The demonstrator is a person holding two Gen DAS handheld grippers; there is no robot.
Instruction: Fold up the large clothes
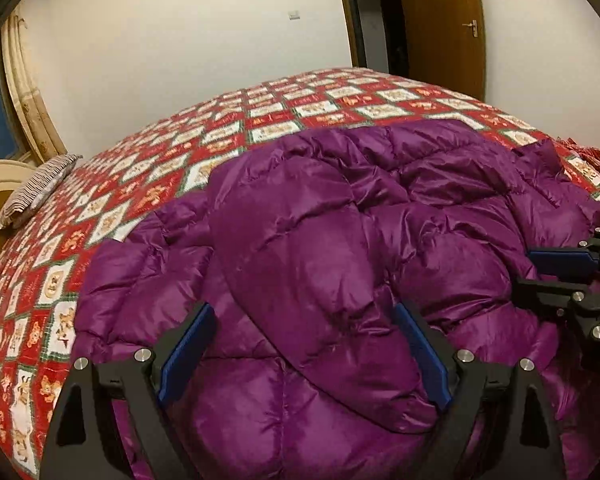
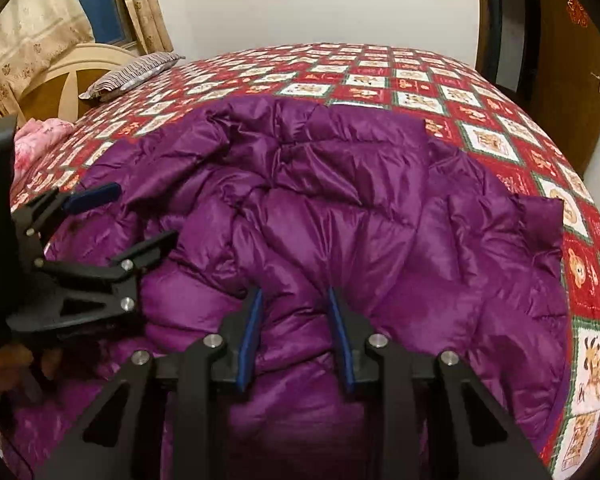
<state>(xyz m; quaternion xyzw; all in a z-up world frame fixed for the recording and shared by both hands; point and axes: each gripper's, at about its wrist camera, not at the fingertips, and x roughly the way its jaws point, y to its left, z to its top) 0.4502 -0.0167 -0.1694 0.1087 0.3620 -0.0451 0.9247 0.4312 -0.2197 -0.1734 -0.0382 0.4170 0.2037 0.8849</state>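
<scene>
A large purple puffer jacket (image 1: 340, 240) lies spread and rumpled on the bed, also in the right wrist view (image 2: 340, 208). My left gripper (image 1: 304, 316) is wide open above the jacket's near part, with a folded sleeve running between its blue pads (image 1: 188, 344). It also shows in the right wrist view (image 2: 140, 216), at the left. My right gripper (image 2: 294, 296) is part open, its pads either side of a raised fold of jacket fabric without pinching it. It shows in the left wrist view (image 1: 528, 266) at the right edge.
The bed carries a red and white patterned quilt (image 1: 140, 184). A striped pillow (image 2: 136, 70) lies by the headboard (image 2: 60, 76), pink bedding (image 2: 40, 136) beside it. Curtains and a window stand behind. A wooden door (image 1: 440, 24) is at the far wall.
</scene>
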